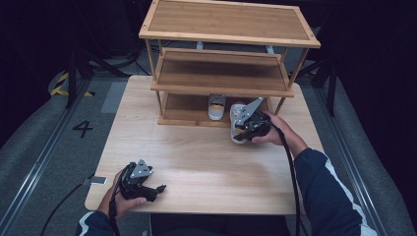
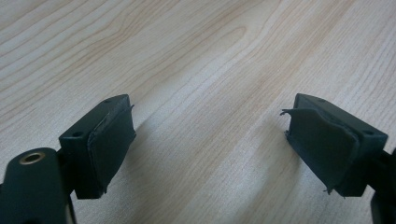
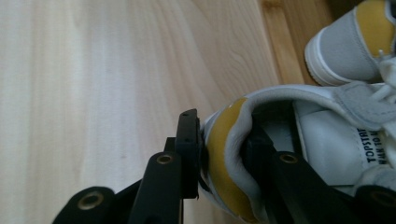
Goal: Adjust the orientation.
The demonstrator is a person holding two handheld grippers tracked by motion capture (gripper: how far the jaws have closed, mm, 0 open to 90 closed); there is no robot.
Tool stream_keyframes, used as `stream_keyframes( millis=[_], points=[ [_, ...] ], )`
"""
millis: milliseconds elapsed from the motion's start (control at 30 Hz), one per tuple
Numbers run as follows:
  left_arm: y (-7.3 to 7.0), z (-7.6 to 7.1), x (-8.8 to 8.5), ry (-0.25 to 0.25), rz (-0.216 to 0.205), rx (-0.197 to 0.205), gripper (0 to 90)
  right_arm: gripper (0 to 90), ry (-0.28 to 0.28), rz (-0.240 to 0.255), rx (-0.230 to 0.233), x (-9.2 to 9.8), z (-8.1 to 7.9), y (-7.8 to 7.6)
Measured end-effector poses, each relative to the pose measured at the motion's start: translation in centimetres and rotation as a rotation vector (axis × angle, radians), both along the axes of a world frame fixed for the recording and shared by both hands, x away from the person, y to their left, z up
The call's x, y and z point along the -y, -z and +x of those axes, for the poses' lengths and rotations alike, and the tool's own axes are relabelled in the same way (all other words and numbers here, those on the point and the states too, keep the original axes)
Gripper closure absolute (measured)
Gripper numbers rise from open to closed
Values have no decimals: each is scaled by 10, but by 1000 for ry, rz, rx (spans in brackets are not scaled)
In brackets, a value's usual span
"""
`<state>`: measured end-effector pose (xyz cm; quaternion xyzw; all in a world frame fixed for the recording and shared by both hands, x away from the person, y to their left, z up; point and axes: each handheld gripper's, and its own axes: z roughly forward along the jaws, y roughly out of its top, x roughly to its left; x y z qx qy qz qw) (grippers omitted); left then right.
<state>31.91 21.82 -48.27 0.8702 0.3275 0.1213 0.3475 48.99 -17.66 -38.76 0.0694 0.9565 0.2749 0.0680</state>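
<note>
On the tabletop (image 1: 206, 162), right side, just in front of the wooden shelf rack (image 1: 223, 73), right gripper (image 1: 246, 129) has its fingers (image 3: 189, 149) pinching the heel collar of a white sneaker (image 3: 299, 140) with a yellow heel tab: one finger outside the heel, other inside the shoe. From the high view the sneaker (image 1: 238, 123) sits at the rack's bottom shelf edge, partly under the gripper. Second matching sneaker (image 1: 217, 106) sits on the bottom shelf, just beside the held one, toe toward the person; its grey and yellow heel (image 3: 355, 42) is in the right gripper view. Left gripper (image 1: 158, 189) rests low at near-left tabletop edge, fingers (image 2: 109, 144) spread apart, bare wood between them, well apart from both shoes.
</note>
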Motion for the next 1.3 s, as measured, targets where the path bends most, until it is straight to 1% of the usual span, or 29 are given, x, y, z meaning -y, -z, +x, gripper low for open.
stream_keyframes(
  millis=[67,133,167,200,267,333,367,433,500,533,567,600,633,667,700,800,833,867,900,967,1000,1067,1100,1167,1233,1267,1300],
  points=[
    [0,0,0,-2,-3,-2,149,734,-5,-5,-5,-3,9,4],
    [0,0,0,-2,3,4,149,735,2,-8,-7,-5,14,6],
    [0,-1,0,-9,-3,-4,149,735,7,-6,-11,-7,17,8],
    [0,-2,-1,-8,3,-4,149,735,5,-7,-12,-9,21,11],
    [0,-2,-1,-10,-2,-8,150,734,10,-9,-18,-11,25,14],
    [0,-2,-1,-11,2,-4,150,735,12,-15,-28,-13,29,18],
    [0,-2,-1,-12,2,-4,150,734,9,-15,-45,-13,31,20],
    [0,-2,-1,-10,2,-5,150,734,11,-23,-47,-14,35,25],
    [0,-2,-1,-11,2,-5,150,733,16,-26,-54,-13,38,29],
    [0,-2,-1,-11,1,-5,150,733,4,-26,-72,-13,38,29],
    [0,-2,-1,-11,1,-5,150,733,7,-26,-71,-13,39,30],
    [0,-2,-1,-11,1,-5,150,732,14,-28,-59,-13,40,32],
    [0,-2,-1,-10,2,-4,150,729,6,-23,-74,-13,40,32],
    [0,-2,-1,-11,1,-5,150,727,9,-20,-78,-12,40,32],
    [0,-2,-1,-10,2,-5,150,726,15,-25,-59,-12,40,33],
    [0,-2,-1,-10,2,-5,150,725,19,-30,-54,-11,40,35],
    [0,-2,-1,-10,2,-5,150,724,10,-32,-70,-10,39,35],
    [0,-2,-1,-11,2,-5,150,718,12,-36,-57,-10,39,36],
    [0,-2,-1,-11,1,-5,150,719,15,-33,-54,-9,39,36],
    [0,-2,-1,-10,2,-5,150,719,14,-26,-60,-8,39,34],
    [0,-2,-1,-11,1,-5,150,718,13,-32,-48,-8,40,34],
    [0,-2,-1,-10,2,-5,150,718,20,-29,-38,-8,43,33],
    [0,-2,-1,-10,2,-5,150,718,13,-28,-54,-8,44,32],
    [0,-2,-1,-11,1,-6,150,718,13,-26,-56,-10,49,33],
    [0,-3,-1,-14,-2,-8,150,717,8,-35,-52,-13,53,36],
    [0,-2,-1,-11,2,-5,150,716,4,-25,-67,-14,54,35],
    [0,-2,-1,-11,1,-6,150,715,8,-23,-64,-14,56,35]
  ],
)
